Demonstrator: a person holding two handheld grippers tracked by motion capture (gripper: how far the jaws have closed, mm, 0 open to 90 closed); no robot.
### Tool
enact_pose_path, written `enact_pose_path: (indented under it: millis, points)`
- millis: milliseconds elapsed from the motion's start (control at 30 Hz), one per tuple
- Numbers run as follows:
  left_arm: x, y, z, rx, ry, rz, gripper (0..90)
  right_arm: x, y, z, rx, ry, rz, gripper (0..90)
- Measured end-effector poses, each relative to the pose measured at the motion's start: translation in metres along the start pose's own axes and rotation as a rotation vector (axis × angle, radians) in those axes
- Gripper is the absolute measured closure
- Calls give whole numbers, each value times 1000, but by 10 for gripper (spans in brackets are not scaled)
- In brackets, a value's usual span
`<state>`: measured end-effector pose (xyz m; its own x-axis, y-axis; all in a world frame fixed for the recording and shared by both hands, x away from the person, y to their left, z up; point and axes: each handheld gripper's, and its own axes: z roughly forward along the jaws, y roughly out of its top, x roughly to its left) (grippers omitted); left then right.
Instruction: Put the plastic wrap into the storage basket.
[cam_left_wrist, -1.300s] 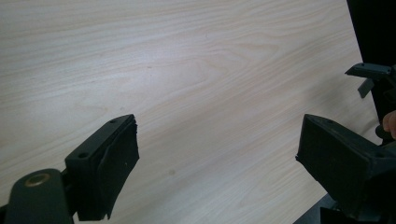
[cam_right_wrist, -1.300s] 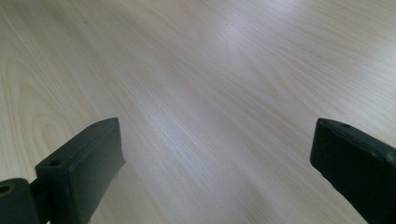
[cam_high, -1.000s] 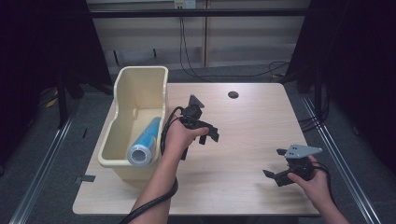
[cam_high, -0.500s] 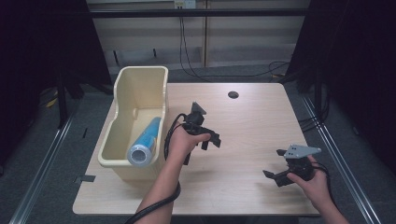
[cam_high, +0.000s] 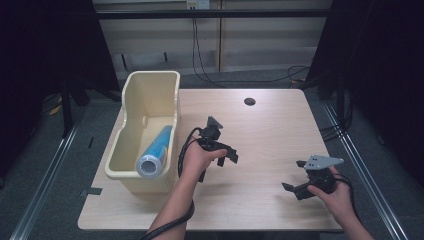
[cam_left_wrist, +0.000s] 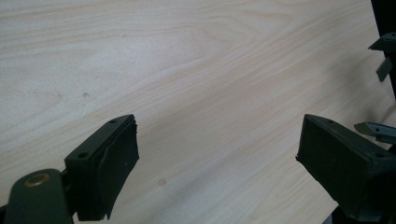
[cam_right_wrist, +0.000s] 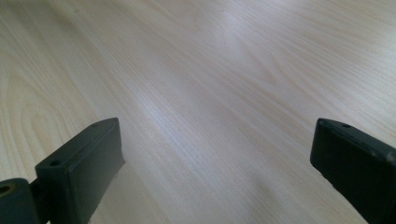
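A cream plastic bin (cam_high: 131, 131) stands at the table's left edge, and a blue cylinder with a white end (cam_high: 155, 152) lies inside it. My left gripper (cam_high: 222, 159) hovers over the middle of the table, just right of the bin. Its jaws stand wide apart over bare wood (cam_left_wrist: 217, 135) and hold nothing. My right gripper (cam_high: 294, 176), topped by a grey plate, is near the front right corner. It is open too, with only wood grain between its fingers (cam_right_wrist: 217, 135).
The light wooden table (cam_high: 270, 130) has a small dark round hole (cam_high: 249, 101) at the back centre. Black cables trail from both grippers. Metal rails and dark floor flank the table; the other gripper's grey parts (cam_left_wrist: 385, 51) show at the far right of the left gripper view.
My left gripper has drifted toward the front of the table and slightly right, away from the bin. The right gripper has barely moved.
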<state>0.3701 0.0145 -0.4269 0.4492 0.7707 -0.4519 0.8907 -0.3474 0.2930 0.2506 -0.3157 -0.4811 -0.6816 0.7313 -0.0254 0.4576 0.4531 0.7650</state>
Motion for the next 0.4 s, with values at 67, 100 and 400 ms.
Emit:
enact_pose_path:
  millis: [67, 100, 400]
  points:
    - [1, -2, 3, 1, -14, 0, 116, -1, -1, 1, 2, 7, 0, 21]
    - [1, -3, 5, 1, -25, -5, 114, -1, -1, 1, 2, 8, 2, 21]
    - [3, -11, 10, 0, 0, 44, 99, -2, -4, 4, 19, 8, 3, 21]
